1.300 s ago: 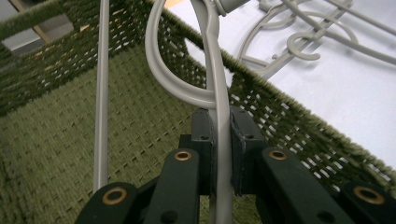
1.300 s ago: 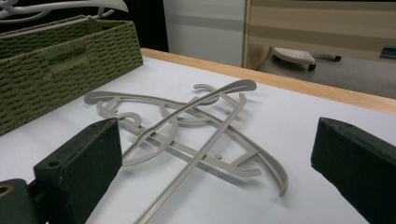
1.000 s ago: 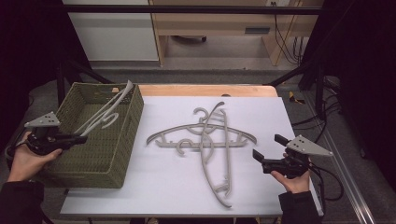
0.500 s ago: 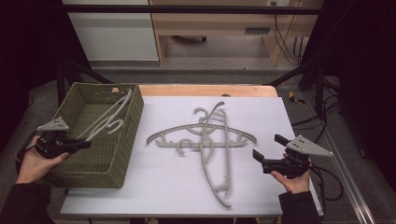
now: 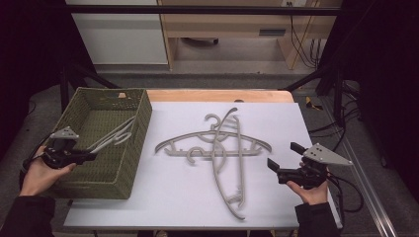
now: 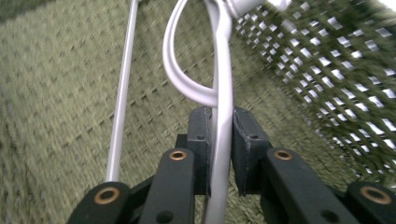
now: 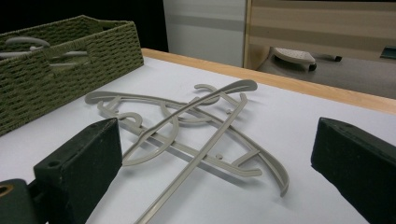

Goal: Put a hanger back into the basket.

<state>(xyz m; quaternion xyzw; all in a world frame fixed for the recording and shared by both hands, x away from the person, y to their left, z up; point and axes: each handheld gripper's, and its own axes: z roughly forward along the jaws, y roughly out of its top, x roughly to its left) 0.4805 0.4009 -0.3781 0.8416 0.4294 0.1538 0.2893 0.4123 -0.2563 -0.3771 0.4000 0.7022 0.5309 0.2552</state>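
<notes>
A grey plastic hanger [image 5: 112, 137] lies slanted inside the green woven basket [image 5: 142, 118] at the left. My left gripper [image 5: 92, 157] is shut on one end of it. In the left gripper view the hanger's bar [image 6: 224, 79] runs up between the two pads, low over the basket floor, and the jaws have just been easing apart a little with the bar still between them. Two more grey hangers [image 5: 213, 146] lie crossed on the white table top, with the longer one [image 5: 232, 168] on top. My right gripper [image 5: 284, 155] rests open to their right, nothing between its jaws [image 7: 215, 140].
The basket [image 7: 70, 37] stands at the table's left edge. A wooden strip [image 5: 217, 95] runs along the far edge of the white mat [image 5: 168, 197]. Cables trail off the right side near a metal frame leg [image 5: 360, 177].
My left hand has sunk, bringing the hanger down from above the basket's rim into the basket. The right gripper and the crossed hangers have stayed put.
</notes>
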